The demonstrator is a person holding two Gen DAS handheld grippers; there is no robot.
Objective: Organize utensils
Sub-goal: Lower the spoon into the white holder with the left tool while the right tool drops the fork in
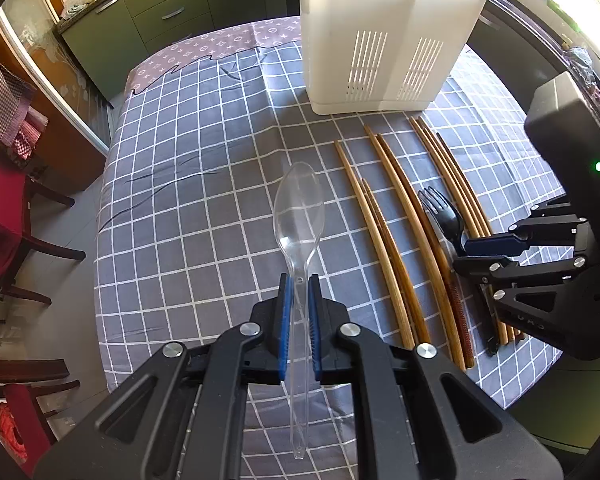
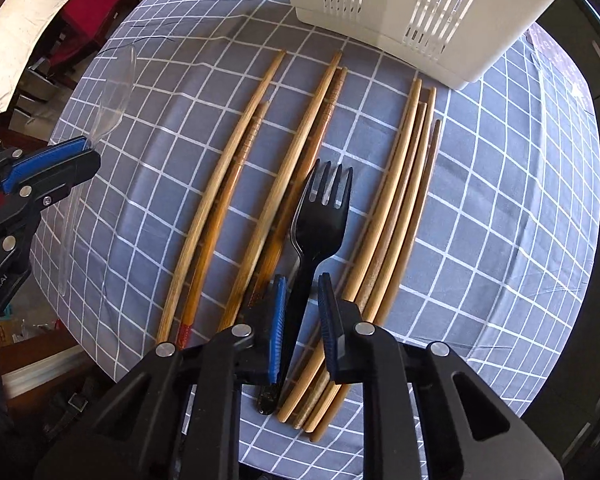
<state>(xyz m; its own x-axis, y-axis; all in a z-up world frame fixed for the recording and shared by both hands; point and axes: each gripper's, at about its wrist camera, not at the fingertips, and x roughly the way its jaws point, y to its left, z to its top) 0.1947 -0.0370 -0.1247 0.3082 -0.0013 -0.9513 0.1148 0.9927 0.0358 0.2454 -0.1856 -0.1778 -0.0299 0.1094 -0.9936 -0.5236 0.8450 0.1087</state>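
- Left gripper (image 1: 298, 280) has its jaws pinched narrow on the clear spoon (image 1: 299, 208), gripping the thin handle with the bowl pointing to 12 o'clock, lifted above the bench (image 1: 188, 208)
- Risk here: that handle is slim and slick, held near its middle, so a quick swing could let it pivot or slide out between the pads
- Right gripper (image 2: 302, 280) straddles the black fork (image 2: 320, 216), jaws part open with a gap showing on the 3 o'clock side; the fork handle lies close to the 9 o'clock pad, and I judge it is not yet clamped
- Danger on this side: chopsticks (image 2: 392, 208) crowd the fork at 3 o'clock and more lie at 9 o'clock, some passing under the jaws, so closing now could catch a stick along with the fork or knock the row askew
- The white utensil holder (image 1: 384, 32) stands at 12 o'clock, beyond the chopstick tips; its top opening is out of view, so which compartment suits each piece cannot be told
- Both grippers sit close together, and heading for the holder at once could bring them into each other
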